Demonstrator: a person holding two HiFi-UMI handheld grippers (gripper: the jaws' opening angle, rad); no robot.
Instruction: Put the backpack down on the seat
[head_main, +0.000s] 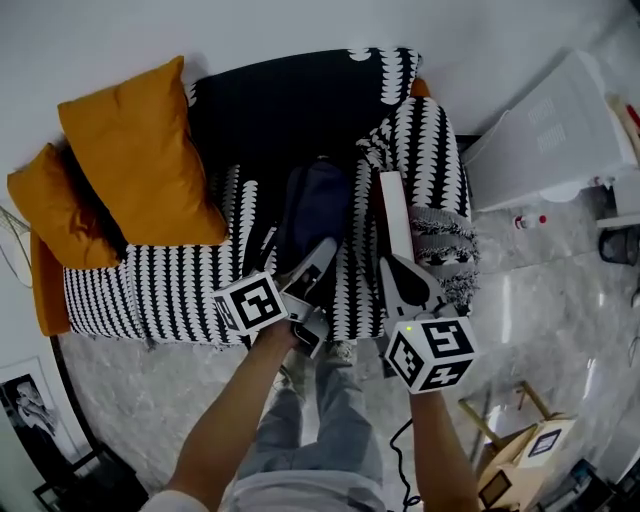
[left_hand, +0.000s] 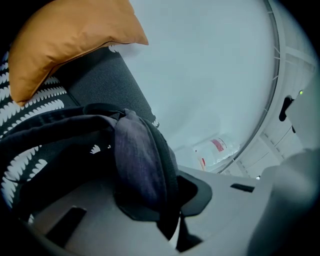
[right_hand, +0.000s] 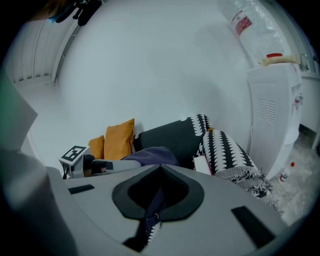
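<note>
Left tool (left_hand: 170, 200) and right tool (right_hand: 159, 175) are both pinched shut on the backpack (head_main: 315, 200), which lies straight ahead between them, long axis running away, seat (head_main: 180, 280) directly beneath.

Dark navy backpack (head_main: 318, 205); sofa cover (head_main: 160, 290) in black-and-white scallop rows; two orange cushions (head_main: 140, 150) at ten o'clock; grey veined floor (head_main: 540, 300).

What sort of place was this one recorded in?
Probably a living room or lounge: a sofa with a black-and-white patterned cover, orange cushions, and a water dispenser beside it on a stone-look floor.
</note>
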